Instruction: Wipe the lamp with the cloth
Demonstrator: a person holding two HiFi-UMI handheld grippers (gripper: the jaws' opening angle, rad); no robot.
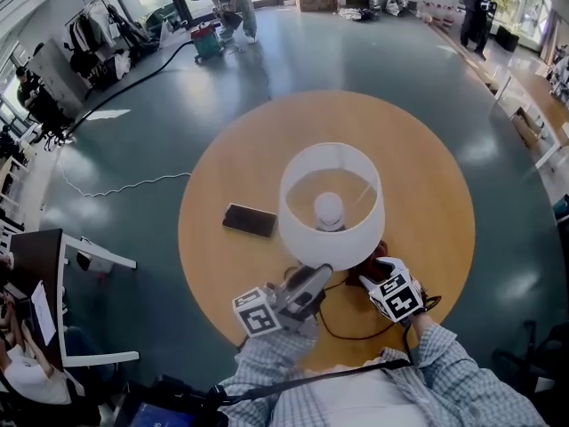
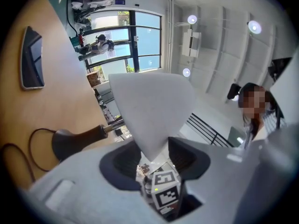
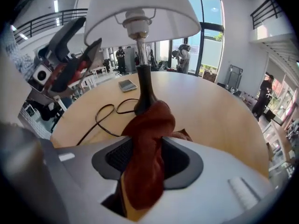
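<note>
Cloth (image 3: 149, 120) lies loose between spread jaws of right gripper (image 3: 148, 148); left gripper (image 2: 153, 157), jaws parted, straddles shade (image 2: 152, 106) rim, likely steadying lamp (image 1: 329, 210).

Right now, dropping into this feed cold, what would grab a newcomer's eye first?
The white-shaded lamp at the middle of the round wooden table, its shade rim between the left gripper's jaws. Then the rust-red cloth bunched between the right gripper's jaws, close to the lamp's dark base. A dark phone lies flat left of the lamp in the head view.
</note>
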